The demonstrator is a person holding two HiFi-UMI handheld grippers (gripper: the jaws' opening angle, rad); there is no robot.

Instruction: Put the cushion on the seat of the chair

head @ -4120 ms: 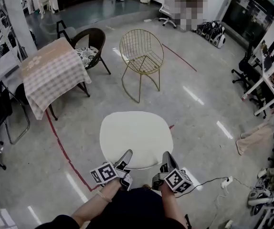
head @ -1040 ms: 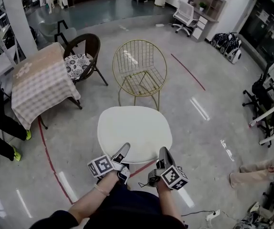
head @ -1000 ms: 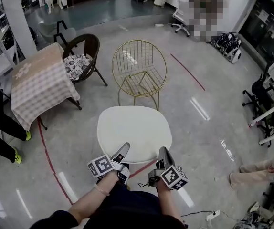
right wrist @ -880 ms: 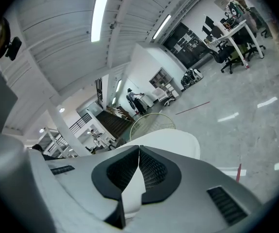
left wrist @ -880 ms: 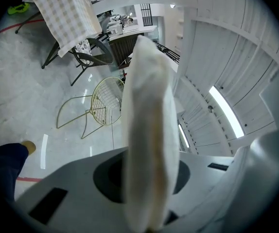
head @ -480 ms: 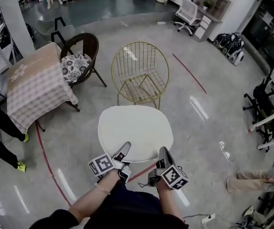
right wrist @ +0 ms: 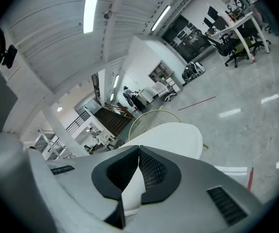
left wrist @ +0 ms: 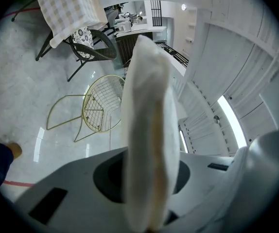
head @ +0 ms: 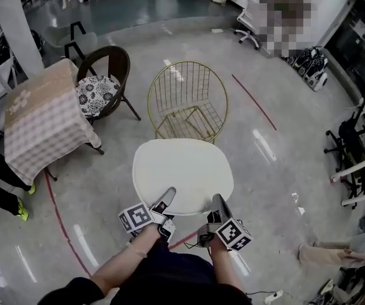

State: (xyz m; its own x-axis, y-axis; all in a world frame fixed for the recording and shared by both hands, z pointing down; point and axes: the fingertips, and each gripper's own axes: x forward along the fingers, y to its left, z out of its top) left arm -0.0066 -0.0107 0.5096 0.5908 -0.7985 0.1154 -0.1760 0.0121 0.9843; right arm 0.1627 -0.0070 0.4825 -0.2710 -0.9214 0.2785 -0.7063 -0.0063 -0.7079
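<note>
A white round cushion (head: 182,170) is held out flat in front of me, above the floor. My left gripper (head: 167,197) is shut on its near left rim and my right gripper (head: 218,202) is shut on its near right rim. In the left gripper view the cushion (left wrist: 147,125) stands edge-on between the jaws. In the right gripper view a thin fold of the cushion (right wrist: 171,137) is pinched in the ribbed pads. The gold wire chair (head: 187,100) stands just beyond the cushion's far edge, its seat bare; the same chair (left wrist: 98,109) shows in the left gripper view.
A brown wicker chair (head: 106,75) with a flowered pad stands left of the gold one. A table with a checked cloth (head: 39,116) is further left. Red tape lines (head: 61,218) cross the glossy floor. Office chairs and desks (head: 354,151) line the right side.
Both grippers have carried the cushion forward across the floor. The gold chair has come nearer, and the cushion's far edge now reaches the front of its seat.
</note>
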